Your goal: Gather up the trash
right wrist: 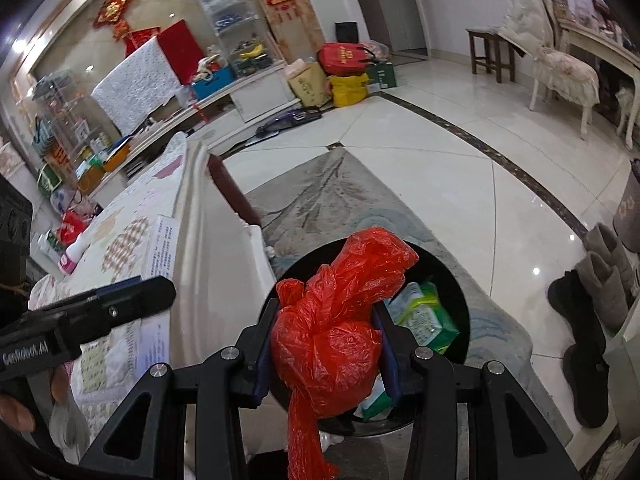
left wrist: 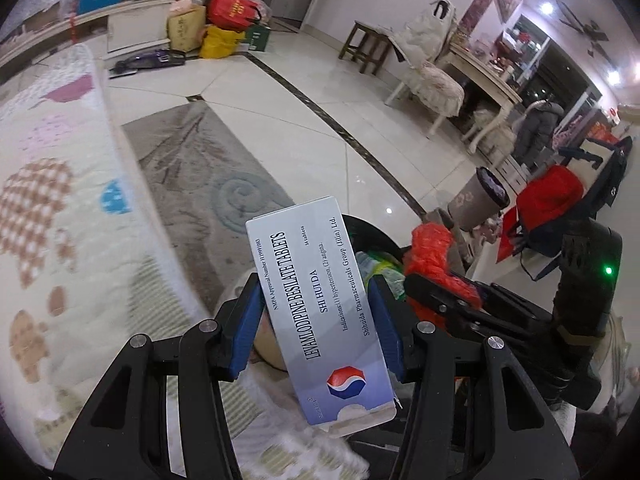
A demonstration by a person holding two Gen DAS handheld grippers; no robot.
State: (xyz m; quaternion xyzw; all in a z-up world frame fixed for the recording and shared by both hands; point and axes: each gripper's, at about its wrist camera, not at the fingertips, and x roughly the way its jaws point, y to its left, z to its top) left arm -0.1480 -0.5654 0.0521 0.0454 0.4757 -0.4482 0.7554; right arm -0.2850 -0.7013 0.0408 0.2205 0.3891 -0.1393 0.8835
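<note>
The left claw (left wrist: 316, 320) pinches a tablet box (left wrist: 316, 300); the right claw (right wrist: 326, 344) pinches a red plastic bag (right wrist: 336, 328) above the black bin (right wrist: 460, 304) at twelve o'clock. Released early, the box probably misses, landing on the rug (left wrist: 192, 184).

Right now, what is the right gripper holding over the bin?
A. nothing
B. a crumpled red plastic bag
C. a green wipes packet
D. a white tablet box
B: in the right wrist view the right gripper pads press on a crumpled red plastic bag above the black bin.
</note>
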